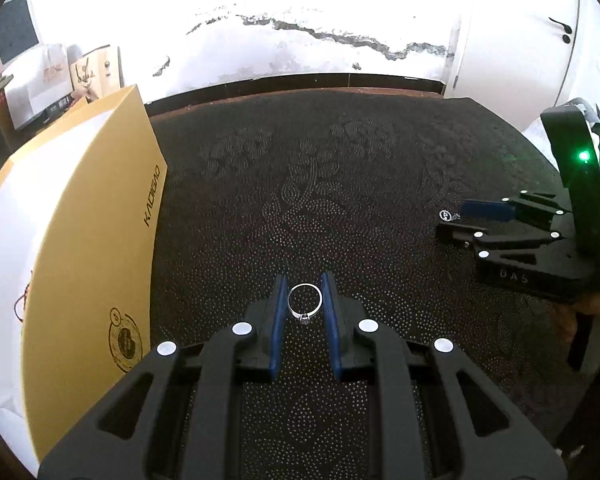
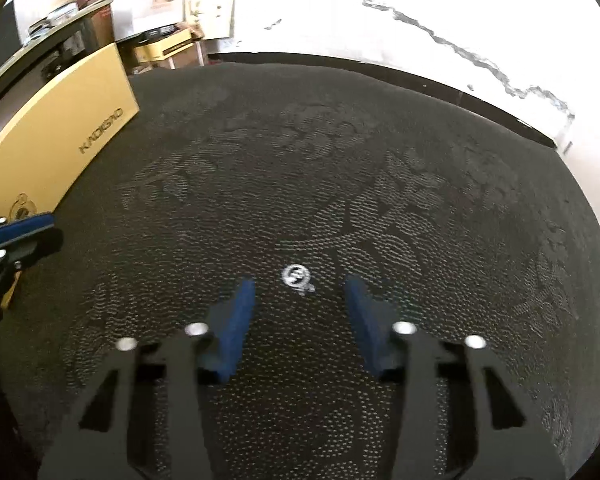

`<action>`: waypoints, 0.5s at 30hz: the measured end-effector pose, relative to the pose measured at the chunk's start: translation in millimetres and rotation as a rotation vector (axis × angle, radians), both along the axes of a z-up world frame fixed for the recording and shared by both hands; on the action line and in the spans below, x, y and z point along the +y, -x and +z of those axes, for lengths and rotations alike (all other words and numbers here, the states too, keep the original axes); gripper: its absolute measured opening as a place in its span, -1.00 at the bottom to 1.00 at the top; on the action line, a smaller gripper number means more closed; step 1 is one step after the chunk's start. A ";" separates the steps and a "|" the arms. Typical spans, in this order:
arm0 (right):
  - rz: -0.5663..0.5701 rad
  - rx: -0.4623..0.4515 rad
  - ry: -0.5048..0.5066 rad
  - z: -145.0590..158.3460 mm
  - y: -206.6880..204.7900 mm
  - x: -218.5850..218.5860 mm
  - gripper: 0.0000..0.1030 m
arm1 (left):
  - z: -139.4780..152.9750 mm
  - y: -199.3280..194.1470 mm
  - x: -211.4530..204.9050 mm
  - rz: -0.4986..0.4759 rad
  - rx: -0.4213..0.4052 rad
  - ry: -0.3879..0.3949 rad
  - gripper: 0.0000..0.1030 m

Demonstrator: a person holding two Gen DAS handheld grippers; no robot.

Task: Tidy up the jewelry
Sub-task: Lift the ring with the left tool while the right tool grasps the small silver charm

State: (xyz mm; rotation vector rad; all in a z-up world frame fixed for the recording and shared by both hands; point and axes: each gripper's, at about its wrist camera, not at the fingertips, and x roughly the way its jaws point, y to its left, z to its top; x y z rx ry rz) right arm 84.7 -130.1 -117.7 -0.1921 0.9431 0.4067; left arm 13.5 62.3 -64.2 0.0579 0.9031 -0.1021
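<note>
A silver ring (image 1: 305,302) with a small stone stands upright between the blue pads of my left gripper (image 1: 304,285), which is shut on it just above the dark tablecloth (image 1: 300,184). A small round silver charm (image 2: 298,276) lies flat on the cloth. My right gripper (image 2: 300,282) is low over it with its jaws apart; the charm sits between the fingertips and neither pad touches it. In the left wrist view the right gripper (image 1: 452,219) reaches in from the right, with the charm (image 1: 446,215) at its tips. The left gripper (image 2: 40,228) shows at the left edge of the right wrist view.
A large yellow box (image 1: 100,220) with a white top stands along the left side of the table, also the yellow box (image 2: 60,128) in the right wrist view. Behind the table's far edge is a white wall. Shelves with boxes (image 2: 160,0) stand at the far left.
</note>
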 end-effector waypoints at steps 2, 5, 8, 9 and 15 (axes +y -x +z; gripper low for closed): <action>0.017 0.000 0.000 0.5 0.6 3.8 -0.50 | -0.6 -1.9 1.7 0.001 0.006 0.005 -0.65; 0.043 0.006 -0.001 1.2 0.2 10.8 -0.77 | -0.7 -1.9 3.1 0.000 0.010 0.006 -0.64; 0.047 0.016 -0.005 1.2 -0.9 13.7 -0.83 | 2.0 -1.9 6.5 0.011 0.009 0.009 -0.65; 0.042 0.019 -0.009 1.4 -1.7 13.3 -0.84 | 2.5 -1.0 6.9 0.014 0.008 0.009 -0.65; 0.023 0.015 -0.016 12.8 2.5 15.7 -0.84 | 15.6 2.0 14.4 0.040 0.000 0.009 -0.65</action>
